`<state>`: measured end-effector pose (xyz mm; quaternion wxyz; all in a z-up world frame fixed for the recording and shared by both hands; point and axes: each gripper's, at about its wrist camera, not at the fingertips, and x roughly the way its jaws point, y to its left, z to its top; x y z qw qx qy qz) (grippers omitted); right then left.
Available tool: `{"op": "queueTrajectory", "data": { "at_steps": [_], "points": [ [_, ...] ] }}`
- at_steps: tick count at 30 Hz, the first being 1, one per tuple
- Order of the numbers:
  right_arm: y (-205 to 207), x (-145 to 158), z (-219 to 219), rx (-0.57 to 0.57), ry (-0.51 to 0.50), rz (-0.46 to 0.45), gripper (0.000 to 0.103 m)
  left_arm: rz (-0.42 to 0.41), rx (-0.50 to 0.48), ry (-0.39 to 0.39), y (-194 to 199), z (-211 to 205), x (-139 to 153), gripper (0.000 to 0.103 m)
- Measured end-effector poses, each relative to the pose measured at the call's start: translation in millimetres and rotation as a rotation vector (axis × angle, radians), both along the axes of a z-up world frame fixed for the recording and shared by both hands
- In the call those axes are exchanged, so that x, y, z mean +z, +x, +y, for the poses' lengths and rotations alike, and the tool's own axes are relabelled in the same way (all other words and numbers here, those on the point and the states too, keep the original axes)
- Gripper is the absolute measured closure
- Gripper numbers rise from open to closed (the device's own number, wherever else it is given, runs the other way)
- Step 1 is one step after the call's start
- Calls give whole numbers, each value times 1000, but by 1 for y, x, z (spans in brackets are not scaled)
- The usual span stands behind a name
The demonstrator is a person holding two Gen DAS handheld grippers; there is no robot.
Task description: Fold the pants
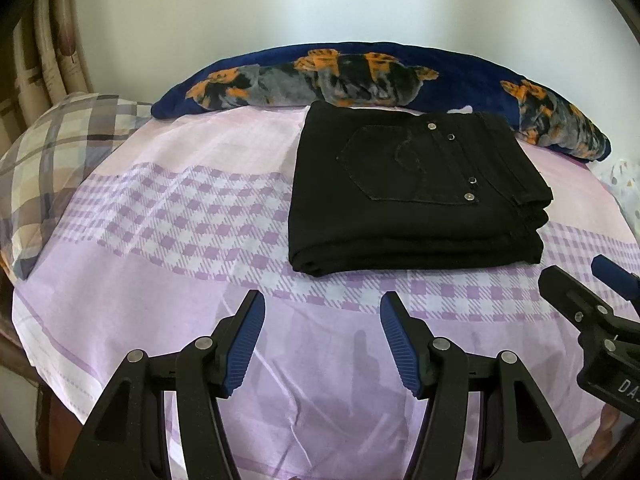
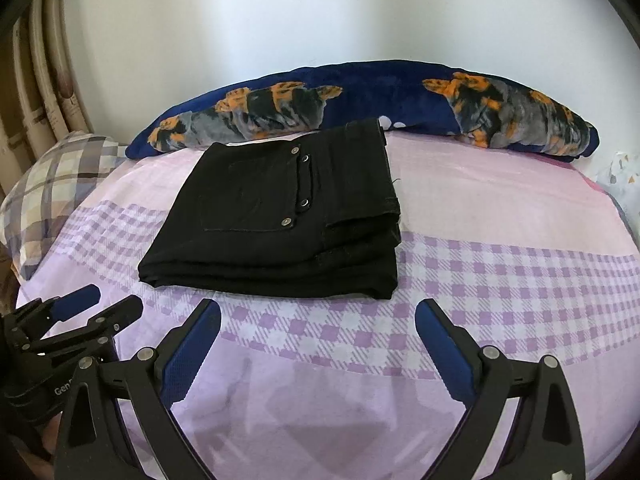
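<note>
The black pants [image 1: 416, 192] are seen lying on the far half of the bed, already folded into a compact, nearly square packet with several layers stacked at the near edge. A back pocket [image 1: 400, 164] with metal rivets is turned up, and the waistband side is at the right. The far edge of the packet lies just beside, perhaps touching, a dark blue blanket [image 1: 360, 72] with orange and grey print, which is rolled along the far side of the bed. The task is judged to be practically finished: no loose leg is visible, and at most a small smoothing of the right edge, where the layers are a little uneven, may be left.

The left claw [image 1: 322, 340] is held wide apart and empty, above the lilac checked bedsheet [image 1: 180, 220], near the viewer and apart from the pants. The right claw [image 2: 318, 344] is likewise spread and nothing is gripped in it.

In the left wrist view the right claw is seen from the side at the right border. In the right wrist view the left claw appears at the left border, and the stacked layers at the right end of the packet are shown more clearly. A plaid pillow [image 1: 52, 152] lies at the left in both views.
</note>
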<state>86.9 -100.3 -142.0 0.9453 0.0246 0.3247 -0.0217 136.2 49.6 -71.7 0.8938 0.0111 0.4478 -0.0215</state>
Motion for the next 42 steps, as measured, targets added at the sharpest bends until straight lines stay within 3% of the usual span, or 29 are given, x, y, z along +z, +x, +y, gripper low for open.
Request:
{"op": "queueTrajectory", "data": {
  "at_steps": [42],
  "points": [
    [4, -11, -5, -12, 13, 37, 6, 3, -8, 33, 0, -4, -9, 42]
  ]
}}
